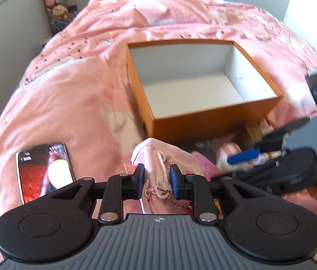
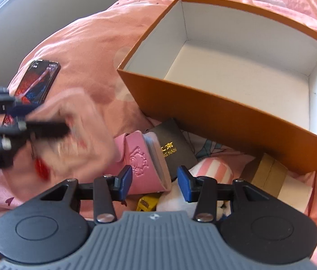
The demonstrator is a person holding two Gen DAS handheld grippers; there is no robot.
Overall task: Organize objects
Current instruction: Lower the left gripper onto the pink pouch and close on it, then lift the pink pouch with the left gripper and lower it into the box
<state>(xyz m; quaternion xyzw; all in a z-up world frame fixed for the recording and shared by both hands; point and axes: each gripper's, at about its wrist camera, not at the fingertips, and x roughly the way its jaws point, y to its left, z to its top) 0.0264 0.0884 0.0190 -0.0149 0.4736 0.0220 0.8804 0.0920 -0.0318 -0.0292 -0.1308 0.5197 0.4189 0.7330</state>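
my left gripper (image 1: 156, 177) pinches the soft pink zippered fabric pouch (image 1: 158, 157), lifting it clear, while my right gripper (image 2: 154, 181) hangs part-open over the pink embossed case (image 2: 142, 159); next, carry the pouch forward into the empty orange cardboard box (image 1: 214, 121) ahead.

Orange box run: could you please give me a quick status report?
Left gripper shut on pink zip pouch. Right gripper open over pink case. Orange box empty. Nothing in the way.
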